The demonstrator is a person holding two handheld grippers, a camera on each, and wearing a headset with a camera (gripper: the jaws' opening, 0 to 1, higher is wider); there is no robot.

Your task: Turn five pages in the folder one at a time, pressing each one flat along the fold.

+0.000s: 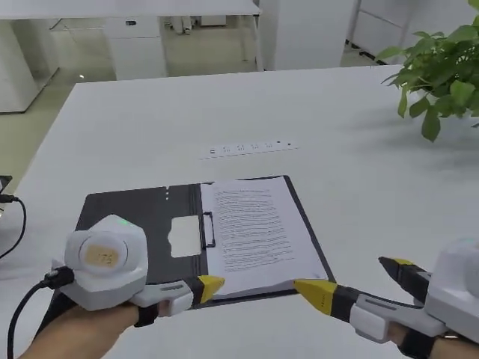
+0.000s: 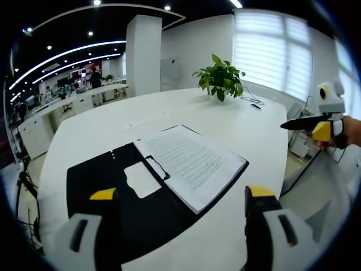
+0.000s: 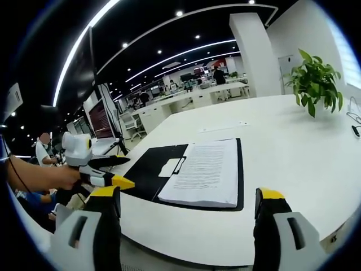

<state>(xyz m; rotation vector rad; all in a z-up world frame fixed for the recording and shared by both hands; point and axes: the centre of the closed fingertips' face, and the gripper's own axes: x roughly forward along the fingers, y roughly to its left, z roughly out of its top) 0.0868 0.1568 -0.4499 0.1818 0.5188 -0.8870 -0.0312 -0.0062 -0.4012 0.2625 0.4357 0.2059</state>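
At the far left edge of the head view, a thin black cable (image 1: 19, 224) curls over the wide white desk (image 1: 359, 187). In the lower left of the frame a hand holds the left gripper (image 1: 202, 288), white-bodied with yellow-tipped fingers, its tip just at the bottom edge of the open black folder (image 1: 127, 213); whether it touches cannot be told. In the left gripper view, that gripper's fingers (image 2: 103, 195) stand spread wide, holding nothing, with the folder (image 2: 130, 209) on the desk ahead between them. The folder lies flat in the centre of the head view. Its left half is a bare black inner cover carrying a small white rectangular label (image 1: 183, 235). A black metal clip (image 1: 208, 228) runs along the fold, and a stack of printed white pages (image 1: 254, 232) lies flat on the right half. Above the folder, near the middle of the frame, a long white power strip (image 1: 247, 147) sits in the desk surface. In the lower right, the right gripper (image 1: 359, 278) hovers just beside the folder's bottom right corner. Its fingers (image 3: 271, 195) are parted wide and empty in the right gripper view, where the pages (image 3: 206, 166) sit at centre frame and the left gripper (image 3: 115, 171) shows at left. A green leafy plant (image 1: 441, 75) occupies the upper right corner.
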